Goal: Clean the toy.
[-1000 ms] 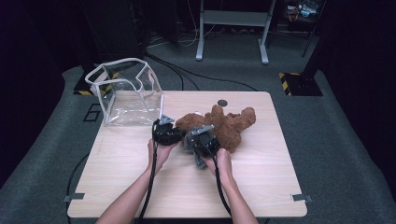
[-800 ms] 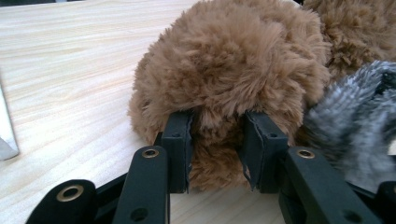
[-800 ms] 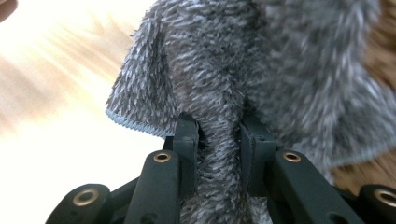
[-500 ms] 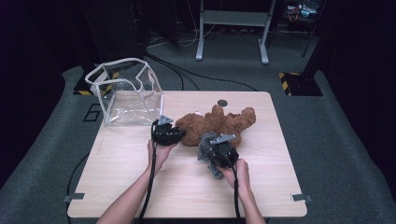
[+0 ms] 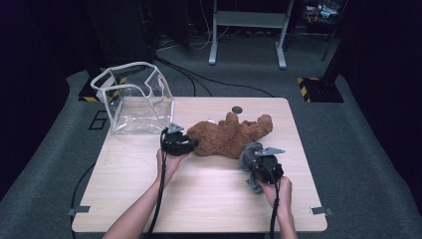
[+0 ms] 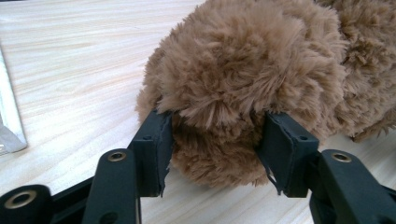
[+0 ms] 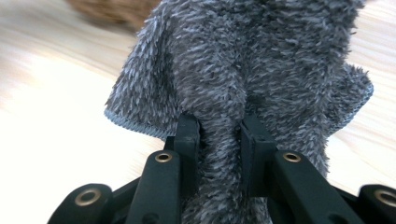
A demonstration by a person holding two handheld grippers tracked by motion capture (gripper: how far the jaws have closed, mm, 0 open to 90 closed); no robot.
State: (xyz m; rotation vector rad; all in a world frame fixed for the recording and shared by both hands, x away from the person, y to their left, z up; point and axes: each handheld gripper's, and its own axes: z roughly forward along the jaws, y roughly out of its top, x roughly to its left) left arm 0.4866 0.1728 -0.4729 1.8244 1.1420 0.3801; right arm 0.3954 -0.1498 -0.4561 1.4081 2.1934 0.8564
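A brown plush bear lies on its side in the middle of the wooden table. My left gripper stands at the bear's left end. In the left gripper view its jaws straddle a rounded furry part of the bear. They have just been opening, and the fur only brushes the pads. To the right of the bear, my right gripper is shut on a grey fuzzy cloth. In the right gripper view the cloth is pinched into a fold between the jaws.
A clear plastic bag with a white rim stands open at the table's back left corner. A small dark round disc sits near the back edge. Bare wood lies in front of both hands.
My right gripper has carried the grey cloth to the right, away from the bear's front. The left hand has kept its place at the bear's left end.
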